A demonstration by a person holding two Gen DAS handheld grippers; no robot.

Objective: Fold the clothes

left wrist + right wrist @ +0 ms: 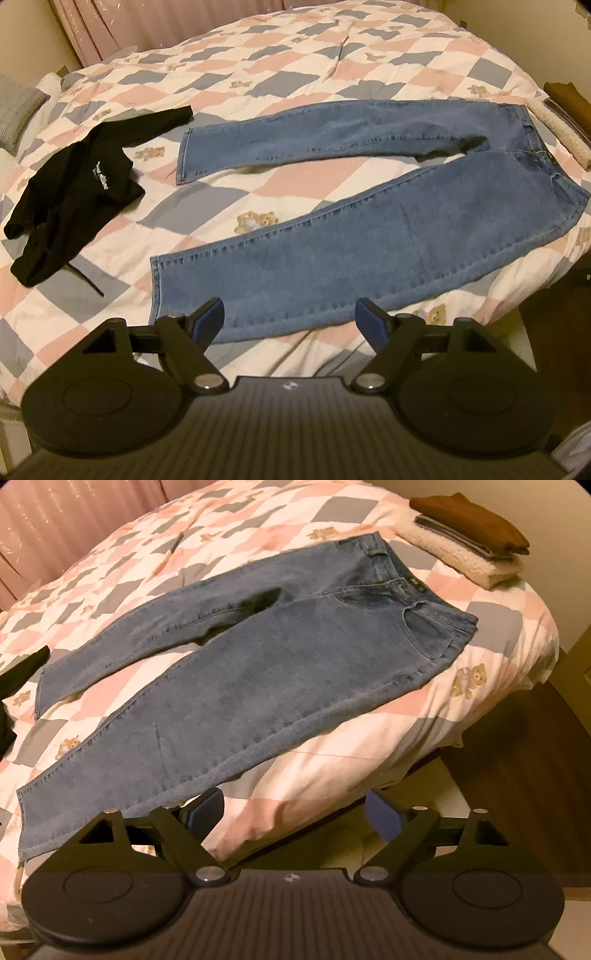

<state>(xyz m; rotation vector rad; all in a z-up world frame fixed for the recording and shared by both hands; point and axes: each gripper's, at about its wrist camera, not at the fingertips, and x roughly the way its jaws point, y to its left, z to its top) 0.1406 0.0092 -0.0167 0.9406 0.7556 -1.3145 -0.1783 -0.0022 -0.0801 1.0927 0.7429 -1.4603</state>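
Blue jeans (pixel 332 229) lie spread flat on the bed, legs apart, hems to the left and waistband to the right; the right wrist view shows the same jeans (pixel 258 672). A crumpled black garment (pixel 74 192) with white lettering sits left of the hems, and its edge (pixel 22 664) shows in the right wrist view. My left gripper (pixel 290 314) hovers open above the near leg's lower part, holding nothing. My right gripper (pixel 295 806) stands open over the bed's near edge, beside the near leg, also empty.
The bed carries a pink, grey and white checked quilt (pixel 258 66) with bear prints. A stack of folded clothes (pixel 469 542), brown on cream, rests at the far right corner. Pink curtains (pixel 55 517) hang behind. Wooden floor (pixel 517 775) lies right of the bed.
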